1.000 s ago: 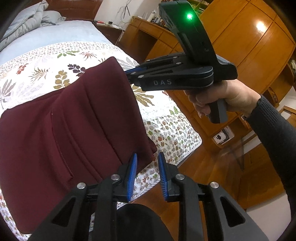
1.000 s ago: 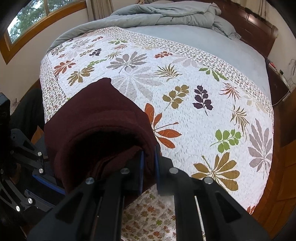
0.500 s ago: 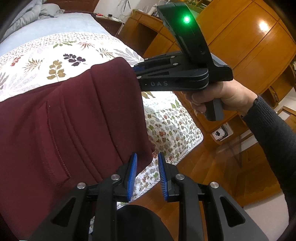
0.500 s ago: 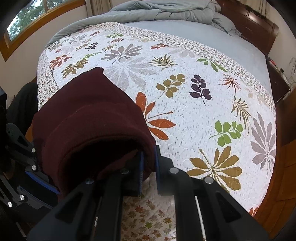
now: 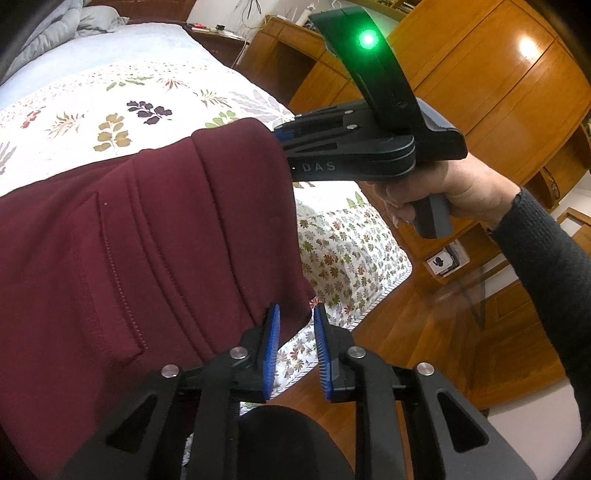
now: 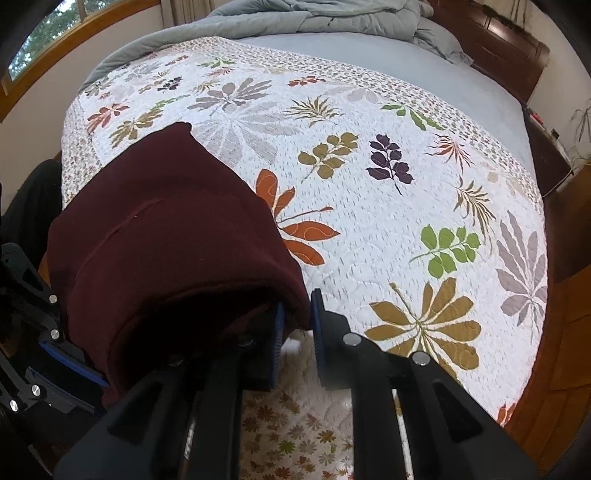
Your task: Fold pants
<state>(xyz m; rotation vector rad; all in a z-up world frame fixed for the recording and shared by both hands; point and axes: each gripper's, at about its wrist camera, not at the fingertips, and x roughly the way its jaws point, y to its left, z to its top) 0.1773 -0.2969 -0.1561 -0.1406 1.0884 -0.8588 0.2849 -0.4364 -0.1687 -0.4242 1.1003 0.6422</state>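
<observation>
The maroon pants (image 5: 147, 240) are folded over and lie across the near end of the floral quilt (image 5: 110, 110). My left gripper (image 5: 296, 308) is shut on their near corner, at the bed's edge. The right gripper (image 5: 279, 134), held by a hand (image 5: 461, 192), grips the far corner. In the right wrist view the pants (image 6: 166, 240) bulge over the left finger of the right gripper (image 6: 297, 301). Its jaws are opening, and the thick fold still fills the gap between the pads. The left gripper (image 6: 55, 354) shows at the lower left.
The quilt (image 6: 369, 221) lies bare to the right of the pants. A grey duvet (image 6: 314, 14) is bunched by the dark headboard (image 6: 498, 48). Wooden wardrobes (image 5: 498, 92) and a wooden floor (image 5: 424, 332) flank the bed. A nightstand (image 5: 221, 37) stands at the far side.
Both grippers have sunk toward the quilt with the pants between them. The gap between the right gripper's pads is slightly wider than before.
</observation>
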